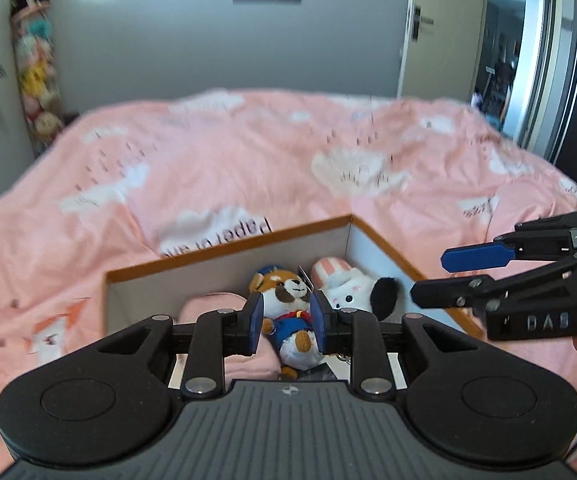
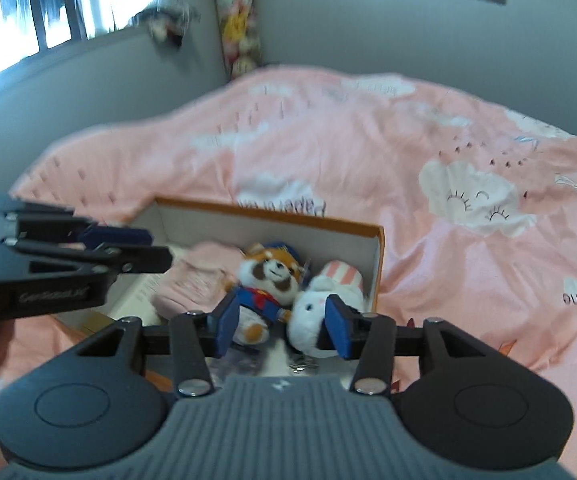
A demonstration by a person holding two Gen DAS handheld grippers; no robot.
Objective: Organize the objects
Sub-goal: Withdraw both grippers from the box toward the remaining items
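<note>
An orange-rimmed white box [image 1: 224,246] [image 2: 272,216] lies on the pink bedspread. In it lie a red panda plush in blue clothes [image 1: 288,308] [image 2: 266,280], a white bunny plush with a pink striped hat [image 1: 348,290] [image 2: 324,300] and a folded pink cloth [image 1: 208,304] [image 2: 196,276]. My left gripper [image 1: 287,322] hovers open above the panda, jaws either side, not touching. My right gripper [image 2: 282,326] is open above the box, over the panda and bunny. Each gripper shows in the other's view: the right one [image 1: 444,276] and the left one [image 2: 156,250].
The pink bed [image 1: 248,152] [image 2: 428,152] with cloud prints fills the scene. A tall column of plush toys [image 1: 34,64] [image 2: 238,20] stands in the far corner. A door [image 1: 436,28] and a mirrored wardrobe stand at the right. A window [image 2: 28,12] is at the left.
</note>
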